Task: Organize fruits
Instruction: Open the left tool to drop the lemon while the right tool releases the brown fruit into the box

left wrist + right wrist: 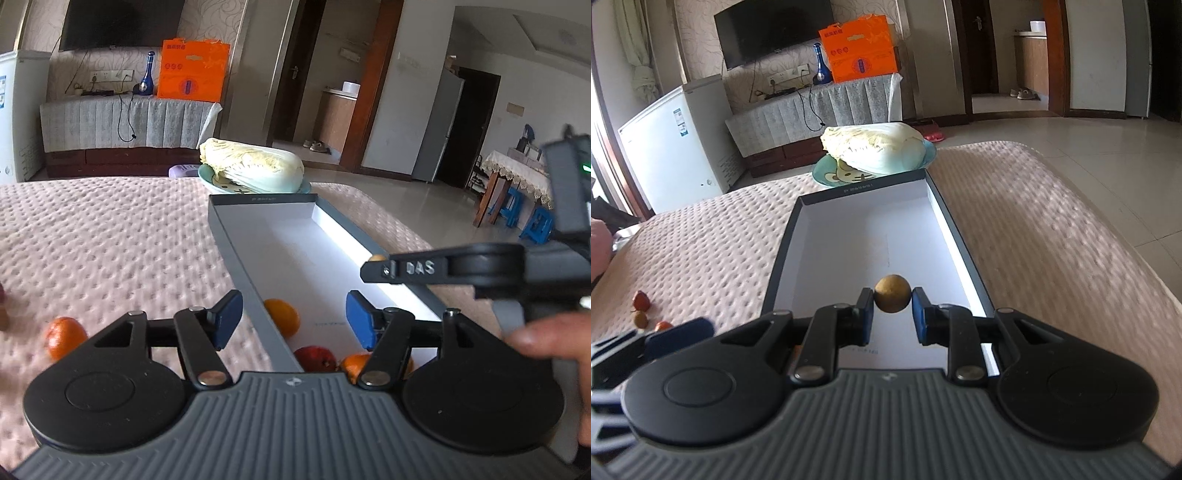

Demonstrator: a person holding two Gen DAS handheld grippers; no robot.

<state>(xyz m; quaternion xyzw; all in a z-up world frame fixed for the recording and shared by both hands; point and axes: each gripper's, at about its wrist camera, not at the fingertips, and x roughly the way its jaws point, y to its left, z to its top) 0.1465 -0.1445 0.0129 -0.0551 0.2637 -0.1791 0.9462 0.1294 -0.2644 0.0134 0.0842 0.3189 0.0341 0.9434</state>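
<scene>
Grippers first: the right gripper (892,300) is clamped on a small round brown fruit (892,298), its blue pads (865,317) pressing either side, and it holds that fruit above the white floor of a long, shallow grey box (783,254). The left gripper (291,319) stands with its jaws apart and nothing between the pads; one blue pad (227,319) hangs outside the box's near wall, the other over the inside. Below it, inside the near end of the box, lie an orange (282,317), a dark red fruit (316,358) and a second orange (356,363) partly hidden by the gripper's linkage. Out on the pink bobbled cover (103,236), another orange (64,336) sits just beside the left gripper's body. From the right wrist view, three small fruits lie further off on the cover: a red one (641,301), a brownish one (641,319) and an orange-red one (663,326). A person's fingers (546,338) show at the edge, near the right gripper's handle. Beyond the far end of the box, a napa cabbage (875,149) rests on a blue plate (822,175)
</scene>
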